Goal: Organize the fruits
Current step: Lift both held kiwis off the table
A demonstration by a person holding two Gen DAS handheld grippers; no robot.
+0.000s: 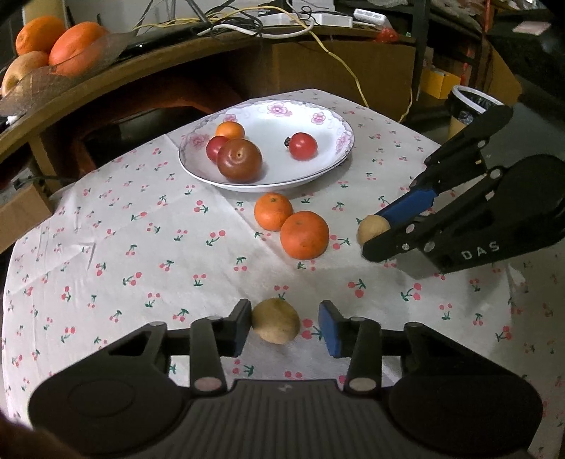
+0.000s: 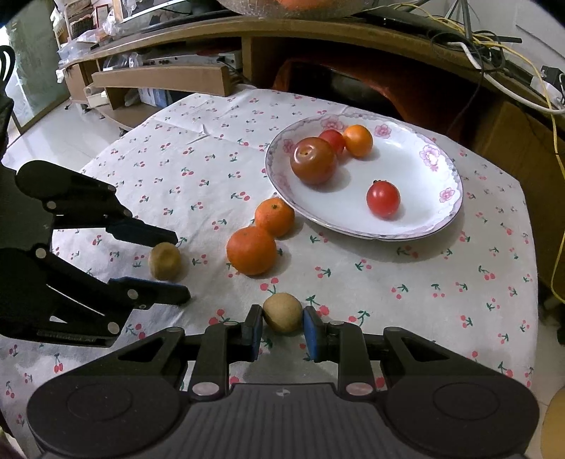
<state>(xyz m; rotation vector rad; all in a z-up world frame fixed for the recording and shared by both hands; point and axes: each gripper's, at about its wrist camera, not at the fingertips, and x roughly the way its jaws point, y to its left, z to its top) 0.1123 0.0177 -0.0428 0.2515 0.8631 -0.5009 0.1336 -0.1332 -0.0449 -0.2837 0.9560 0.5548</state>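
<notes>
My left gripper [image 1: 286, 328] stands open around a small brown fruit [image 1: 276, 320] on the cherry-print cloth. Its left pad touches the fruit and a gap shows at the right pad. My right gripper [image 2: 282, 332] is shut on a second small brown fruit [image 2: 282, 312], low over the cloth. Two tangerines [image 1: 273, 211] [image 1: 304, 234] lie between the grippers and the flowered white plate [image 1: 268, 123]. On the plate are a large dark red fruit [image 1: 239, 160], two red cherry tomatoes [image 1: 303, 145] [image 1: 214, 147] and a small orange one [image 1: 230, 130].
A wooden desk [image 1: 141, 60] with loose cables [image 1: 247, 24] curves behind the table. A glass bowl of oranges [image 1: 53, 42] sits on it at the far left. Cardboard boxes [image 1: 353, 67] and a lined bin [image 1: 471, 106] stand beyond the table's far right edge.
</notes>
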